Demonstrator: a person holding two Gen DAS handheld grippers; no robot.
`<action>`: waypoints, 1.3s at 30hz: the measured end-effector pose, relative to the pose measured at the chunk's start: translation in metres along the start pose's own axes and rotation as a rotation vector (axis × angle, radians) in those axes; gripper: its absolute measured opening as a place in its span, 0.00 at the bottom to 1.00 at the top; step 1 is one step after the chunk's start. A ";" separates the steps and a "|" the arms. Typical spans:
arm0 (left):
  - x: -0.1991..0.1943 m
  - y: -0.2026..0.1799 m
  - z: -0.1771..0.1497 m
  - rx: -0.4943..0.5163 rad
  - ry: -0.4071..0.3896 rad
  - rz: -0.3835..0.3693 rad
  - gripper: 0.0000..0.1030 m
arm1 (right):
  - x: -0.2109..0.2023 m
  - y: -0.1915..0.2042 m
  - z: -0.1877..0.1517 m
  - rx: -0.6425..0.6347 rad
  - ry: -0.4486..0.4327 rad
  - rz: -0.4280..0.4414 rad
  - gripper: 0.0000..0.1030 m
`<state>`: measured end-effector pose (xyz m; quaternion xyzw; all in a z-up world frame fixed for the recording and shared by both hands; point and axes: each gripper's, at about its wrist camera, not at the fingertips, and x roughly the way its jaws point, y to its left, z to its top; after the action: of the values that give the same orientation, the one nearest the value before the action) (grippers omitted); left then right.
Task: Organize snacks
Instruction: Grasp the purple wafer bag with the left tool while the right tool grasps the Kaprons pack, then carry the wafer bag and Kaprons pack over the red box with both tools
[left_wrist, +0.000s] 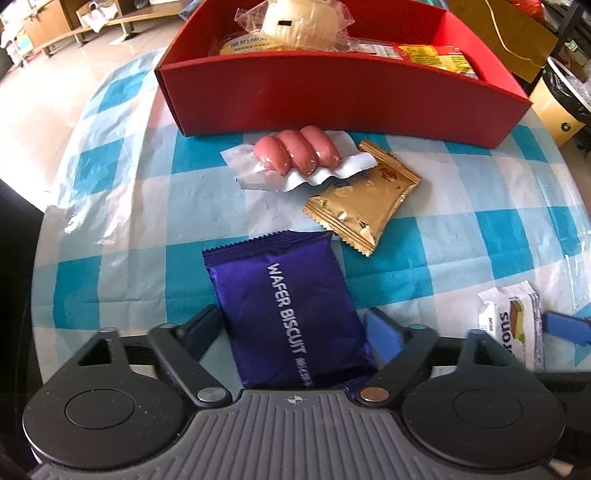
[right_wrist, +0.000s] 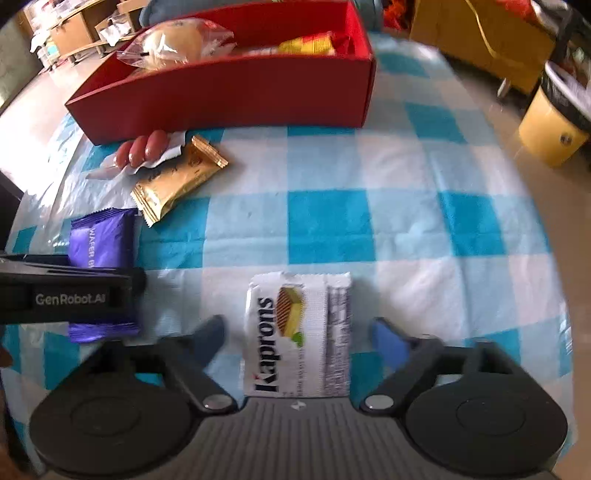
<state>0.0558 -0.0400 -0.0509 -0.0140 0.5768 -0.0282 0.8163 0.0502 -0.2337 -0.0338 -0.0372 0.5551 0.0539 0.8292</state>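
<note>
A purple wafer biscuit pack (left_wrist: 284, 302) lies on the checked tablecloth between the fingers of my left gripper (left_wrist: 295, 328), which is open around it. A white Kaprons wafer pack (right_wrist: 299, 332) lies between the fingers of my right gripper (right_wrist: 299, 336), also open, with gaps on both sides. A sausage pack (left_wrist: 295, 155) and a gold snack pack (left_wrist: 362, 199) lie in front of the red box (left_wrist: 332, 96), which holds a bun and yellow packs. The purple pack (right_wrist: 103, 240) and the left gripper body (right_wrist: 70, 295) show in the right wrist view.
The table has a blue and white checked cloth (right_wrist: 369, 221). The table edge runs along the left (left_wrist: 55, 184) and the right (right_wrist: 546, 221). A yellow bin (right_wrist: 554, 125) and cardboard boxes (left_wrist: 498, 33) stand beyond the table.
</note>
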 end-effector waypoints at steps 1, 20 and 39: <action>-0.001 0.000 -0.001 0.005 0.001 -0.004 0.79 | -0.003 -0.001 -0.001 -0.010 -0.010 0.002 0.51; -0.034 0.016 -0.009 -0.001 -0.021 0.010 0.71 | -0.025 0.015 0.006 -0.087 -0.086 0.024 0.50; -0.064 0.017 0.045 0.042 -0.174 0.010 0.71 | -0.037 0.017 0.061 -0.040 -0.167 0.061 0.50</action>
<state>0.0774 -0.0195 0.0230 0.0033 0.5029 -0.0349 0.8636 0.0900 -0.2107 0.0241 -0.0324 0.4836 0.0932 0.8697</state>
